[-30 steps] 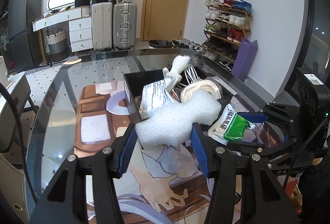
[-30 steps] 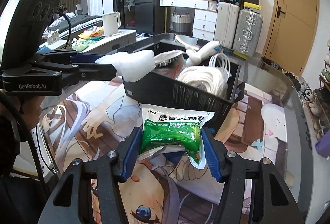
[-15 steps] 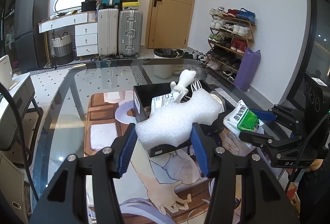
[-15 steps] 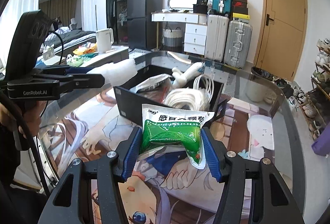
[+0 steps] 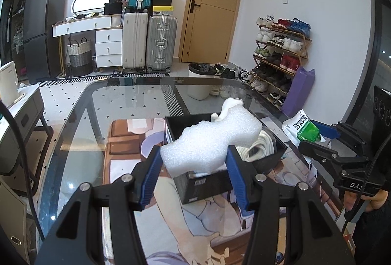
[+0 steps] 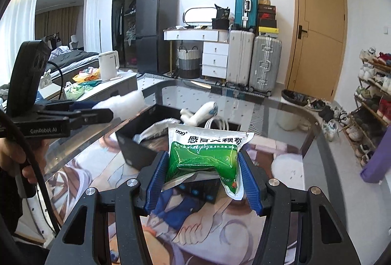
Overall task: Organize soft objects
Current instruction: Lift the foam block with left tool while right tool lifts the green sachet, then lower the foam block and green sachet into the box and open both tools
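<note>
Both items are lifted & carried, so this looks like the transport step, w/ drop-off not yet done. Left hand-held gripper (image 5: 194, 168) is clamped on a white foam block (image 5: 210, 140), pinched at its narrow waist, held in the air over the near end of the black box (image 5: 273, 157). Right hand-held gripper (image 6: 202, 173) is clamped on a green packet (image 6: 207, 155), also airborne, above the printed mat (image 6: 220, 221) near the front part of the counter (image 6: 293, 123) & just short of the box (image 6: 136, 143). The box sits mid-counter on the mat & already holds a coiled white cord (image 5: 259, 147), a silver pouch (image 6: 156, 130) & a white handle-shaped thing (image 6: 200, 113). Next, prob: bring each item over free space inside the box, lower, then let go. Foam is squashy, so it may spring back & tip out if set on the cord; the packet is floppy & could catch the box wall.
</note>
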`<state>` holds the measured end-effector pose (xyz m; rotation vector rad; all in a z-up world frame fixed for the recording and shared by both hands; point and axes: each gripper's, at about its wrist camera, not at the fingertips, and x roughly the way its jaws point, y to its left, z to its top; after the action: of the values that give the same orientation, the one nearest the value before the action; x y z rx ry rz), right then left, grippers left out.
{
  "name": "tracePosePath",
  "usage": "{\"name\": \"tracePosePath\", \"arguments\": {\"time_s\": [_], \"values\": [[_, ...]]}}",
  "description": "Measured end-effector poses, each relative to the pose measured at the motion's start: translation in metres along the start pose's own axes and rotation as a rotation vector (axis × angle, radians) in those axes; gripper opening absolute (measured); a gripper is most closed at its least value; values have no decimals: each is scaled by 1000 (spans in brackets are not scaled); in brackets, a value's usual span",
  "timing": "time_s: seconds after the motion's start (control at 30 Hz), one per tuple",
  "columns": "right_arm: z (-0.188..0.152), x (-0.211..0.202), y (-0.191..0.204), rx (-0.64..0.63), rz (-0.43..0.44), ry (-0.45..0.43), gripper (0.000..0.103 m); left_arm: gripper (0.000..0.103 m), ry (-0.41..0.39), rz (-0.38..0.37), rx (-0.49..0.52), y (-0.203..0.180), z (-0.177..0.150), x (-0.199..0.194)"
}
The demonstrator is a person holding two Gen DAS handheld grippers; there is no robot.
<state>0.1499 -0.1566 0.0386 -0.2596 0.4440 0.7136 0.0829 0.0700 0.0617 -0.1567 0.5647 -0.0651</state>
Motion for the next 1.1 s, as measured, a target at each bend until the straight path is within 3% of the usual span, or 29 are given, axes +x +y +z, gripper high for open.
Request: {"name": "tracePosePath", "arguments": {"time_s": [0.3, 0.77, 1.1], "values": [[14, 14, 4, -37, 2, 16, 59, 52, -12, 31, -9, 0, 16, 14], [18, 52, 9, -96, 38, 85, 59, 52, 44, 49, -27, -6, 23, 59], [22, 79, 14, -211, 7, 120, 59, 52, 88, 45, -23, -9, 20, 79]]}}
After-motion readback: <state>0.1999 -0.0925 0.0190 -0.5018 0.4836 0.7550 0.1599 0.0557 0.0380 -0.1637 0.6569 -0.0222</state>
